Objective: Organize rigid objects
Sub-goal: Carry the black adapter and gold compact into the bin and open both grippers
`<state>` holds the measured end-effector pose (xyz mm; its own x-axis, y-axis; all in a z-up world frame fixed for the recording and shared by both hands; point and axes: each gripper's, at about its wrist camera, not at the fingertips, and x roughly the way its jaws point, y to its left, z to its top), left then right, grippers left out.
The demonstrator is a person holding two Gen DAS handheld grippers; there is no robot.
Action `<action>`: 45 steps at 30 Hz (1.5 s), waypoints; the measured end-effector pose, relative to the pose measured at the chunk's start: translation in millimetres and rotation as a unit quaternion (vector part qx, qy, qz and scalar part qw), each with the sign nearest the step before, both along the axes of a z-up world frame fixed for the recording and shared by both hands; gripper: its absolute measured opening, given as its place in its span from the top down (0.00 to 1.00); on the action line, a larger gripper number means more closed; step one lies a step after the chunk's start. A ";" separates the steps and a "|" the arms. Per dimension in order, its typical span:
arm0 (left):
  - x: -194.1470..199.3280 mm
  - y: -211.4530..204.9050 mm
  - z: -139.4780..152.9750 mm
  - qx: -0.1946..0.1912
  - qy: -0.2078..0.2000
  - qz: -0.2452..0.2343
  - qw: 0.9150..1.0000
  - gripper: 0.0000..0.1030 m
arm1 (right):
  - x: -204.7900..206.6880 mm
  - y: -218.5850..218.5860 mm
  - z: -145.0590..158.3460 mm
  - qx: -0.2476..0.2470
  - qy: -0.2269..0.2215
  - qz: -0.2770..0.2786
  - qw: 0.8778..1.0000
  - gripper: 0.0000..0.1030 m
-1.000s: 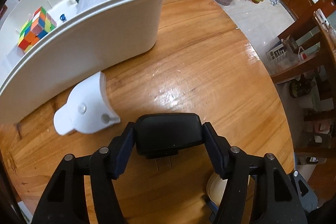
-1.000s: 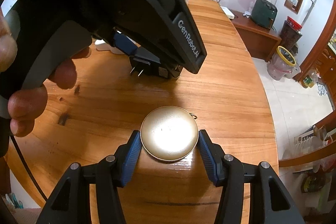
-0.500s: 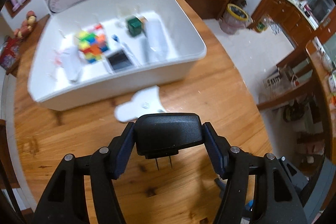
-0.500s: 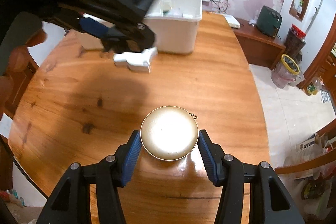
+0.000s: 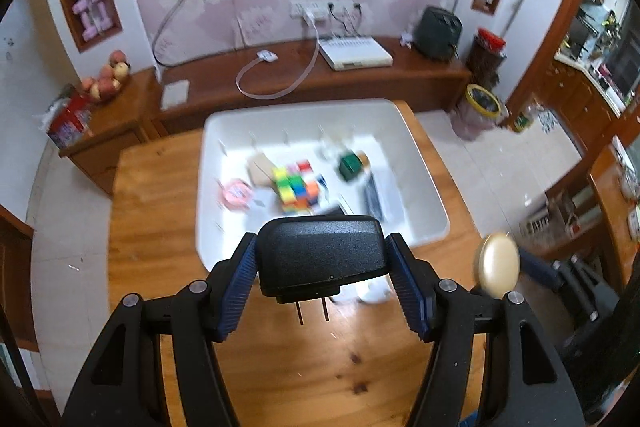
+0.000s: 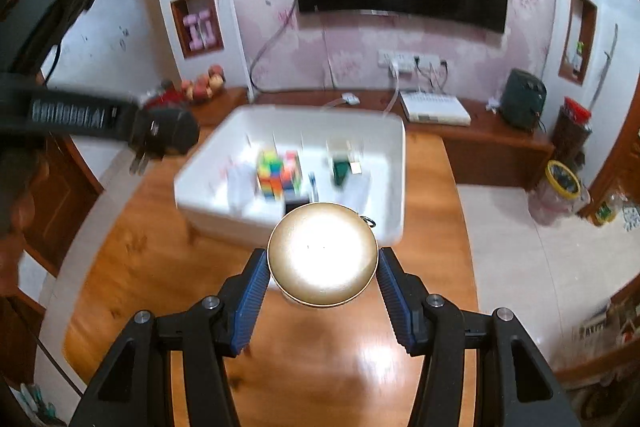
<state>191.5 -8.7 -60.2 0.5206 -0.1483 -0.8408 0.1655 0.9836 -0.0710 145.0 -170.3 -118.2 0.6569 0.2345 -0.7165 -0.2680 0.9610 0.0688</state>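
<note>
My left gripper [image 5: 322, 269] is shut on a black plug adapter [image 5: 320, 255], its two prongs pointing down, held high above the wooden table [image 5: 152, 227]. My right gripper [image 6: 322, 275] is shut on a round gold disc [image 6: 322, 253] with a small ring at its edge. A white bin [image 5: 424, 167] stands at the table's far end, beyond both grippers. It holds a colourful cube [image 5: 298, 191], a green block [image 5: 350, 167], a pink round item [image 5: 236, 193] and other pieces. In the right wrist view the plug adapter [image 6: 166, 139] hangs at the left, above the bin's [image 6: 396, 167] left side.
A white object [image 5: 376, 291] lies on the table just before the bin, mostly hidden behind my left gripper. Behind the table runs a low wooden cabinet [image 5: 360, 79] with a white box and cables. A bin and chairs stand on the tiled floor at the right.
Both grippers have risen well above the table, each keeping its object. The white bin, close and seen from the side before, now lies below and ahead with its inside open to view.
</note>
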 end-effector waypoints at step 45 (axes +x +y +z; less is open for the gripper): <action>154.7 47.0 -129.3 0.025 0.107 0.025 0.994 0.15 | 188.3 67.8 -96.9 -0.066 0.163 -0.039 0.984 0.33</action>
<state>346.2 38.3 -189.5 0.3340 -0.0830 -0.9389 0.1035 0.9933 -0.0510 333.3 -102.5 -215.1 0.3996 0.0832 -0.9129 -0.1786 0.9839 0.0115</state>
